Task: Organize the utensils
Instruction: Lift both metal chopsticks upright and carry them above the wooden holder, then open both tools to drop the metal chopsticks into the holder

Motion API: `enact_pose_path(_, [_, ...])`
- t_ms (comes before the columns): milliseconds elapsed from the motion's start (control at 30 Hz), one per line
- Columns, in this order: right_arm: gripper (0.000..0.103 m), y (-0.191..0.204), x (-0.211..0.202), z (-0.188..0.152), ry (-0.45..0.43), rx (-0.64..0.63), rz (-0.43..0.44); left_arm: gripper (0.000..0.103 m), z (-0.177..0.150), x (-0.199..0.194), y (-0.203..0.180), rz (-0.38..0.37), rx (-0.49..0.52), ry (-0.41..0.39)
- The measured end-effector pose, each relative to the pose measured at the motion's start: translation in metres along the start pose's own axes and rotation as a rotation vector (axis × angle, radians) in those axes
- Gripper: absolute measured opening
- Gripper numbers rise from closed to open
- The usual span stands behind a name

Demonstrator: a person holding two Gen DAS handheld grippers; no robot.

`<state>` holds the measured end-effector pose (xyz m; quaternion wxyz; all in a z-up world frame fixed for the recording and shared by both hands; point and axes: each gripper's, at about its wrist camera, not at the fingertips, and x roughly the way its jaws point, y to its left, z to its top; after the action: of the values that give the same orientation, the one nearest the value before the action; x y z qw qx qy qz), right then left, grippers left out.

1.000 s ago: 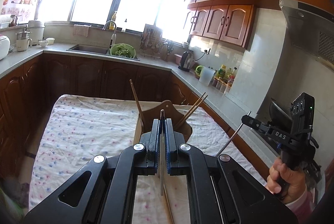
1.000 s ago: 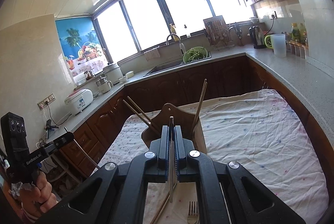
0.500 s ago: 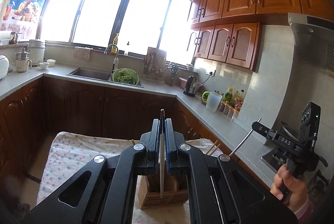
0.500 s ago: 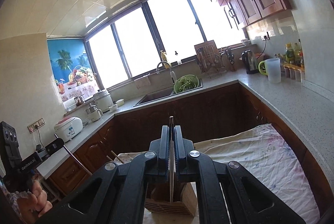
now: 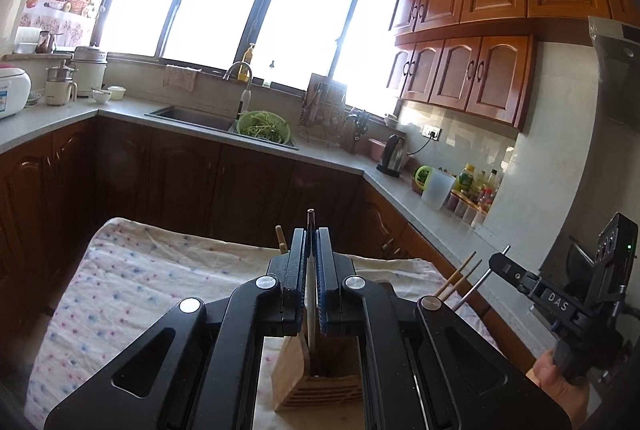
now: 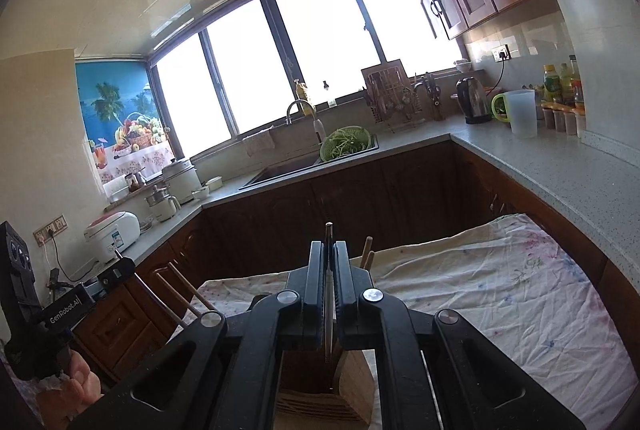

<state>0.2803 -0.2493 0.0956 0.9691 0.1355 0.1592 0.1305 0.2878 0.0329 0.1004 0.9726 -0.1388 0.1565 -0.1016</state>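
My left gripper (image 5: 310, 242) is shut on a thin metal utensil (image 5: 310, 314), held upright with its lower end inside the wooden holder (image 5: 316, 386) just below. My right gripper (image 6: 329, 254) is shut on another thin metal utensil (image 6: 329, 326), also upright, its lower end at the holder (image 6: 320, 402). Wooden chopsticks (image 5: 456, 276) stick up from the holder, also in the right wrist view (image 6: 182, 290). The utensils' lower ends are hidden. Each gripper shows at the edge of the other's view: the right one (image 5: 560, 298), the left one (image 6: 60, 310).
The holder stands on a table with a flowered cloth (image 5: 132, 282) (image 6: 500, 294). Dark cabinets and a grey counter (image 6: 560, 173) wrap around behind, with a sink (image 5: 192, 115), a green colander (image 5: 262, 125), a kettle (image 5: 394, 155) and bottles.
Both grippers have risen and tilted upward; the holder has dropped from mid-frame to the bottom of both views. Both utensils stay gripped. A fork on the cloth is out of sight.
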Motion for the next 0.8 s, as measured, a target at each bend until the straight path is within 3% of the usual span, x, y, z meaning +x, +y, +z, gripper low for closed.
enact_pose_path(300, [0.005, -0.013, 0.025, -0.023, 0.069, 0.051, -0.011, 0.004, -0.026, 0.023, 0.001, 0.005, -0.020, 0.071])
enact_pose_path(733, [0.006, -0.018, 0.028, -0.020, 0.093, 0.064, -0.017, 0.005, -0.024, 0.027, 0.004, 0.010, -0.032, 0.102])
enact_pose_path(800, [0.010, -0.019, 0.028, -0.020, 0.099, 0.068, -0.017, 0.005, -0.023, 0.027, 0.004, 0.009, -0.030, 0.113])
